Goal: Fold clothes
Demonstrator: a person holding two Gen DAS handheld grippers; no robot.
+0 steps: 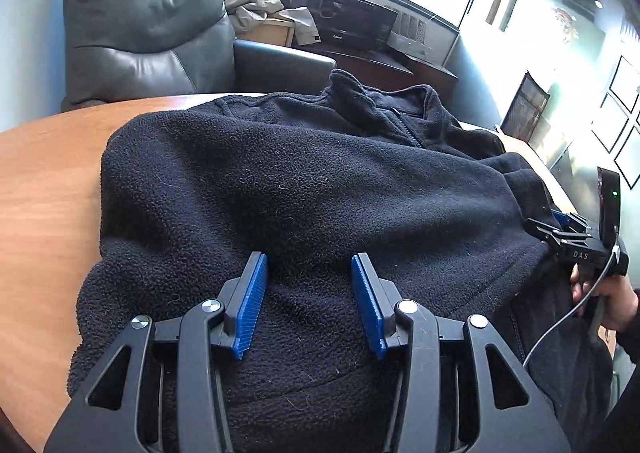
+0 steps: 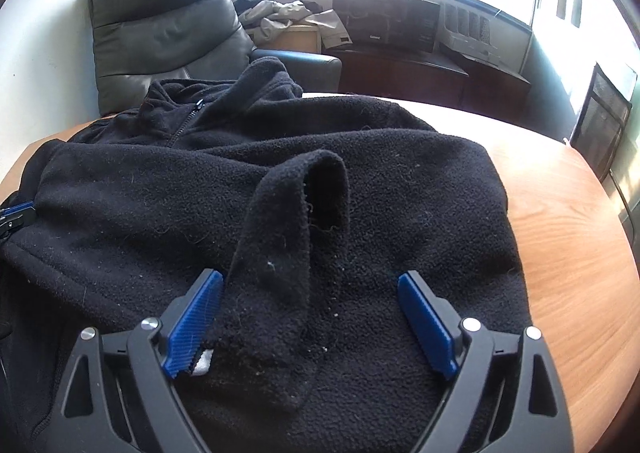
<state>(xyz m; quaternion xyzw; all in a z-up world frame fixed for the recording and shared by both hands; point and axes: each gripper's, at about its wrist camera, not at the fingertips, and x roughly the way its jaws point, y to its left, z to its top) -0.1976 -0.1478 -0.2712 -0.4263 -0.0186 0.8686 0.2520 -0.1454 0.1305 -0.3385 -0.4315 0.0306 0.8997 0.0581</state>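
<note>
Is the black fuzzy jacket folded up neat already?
Not neatly. The black fleece jacket lies bunched on the wooden table, collar sticking up and a sleeve end looped on top.

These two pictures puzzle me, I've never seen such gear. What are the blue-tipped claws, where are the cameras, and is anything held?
The claws are hand-held grippers, one in each of a person's hands, each with a camera looking along its fingers. One picture is from the left gripper, the other from the right gripper. A black fleece jacket lies on a wooden table. Both grippers are open over the fleece; neither pinches it. A cuff lies between the right one's fingers.
</note>
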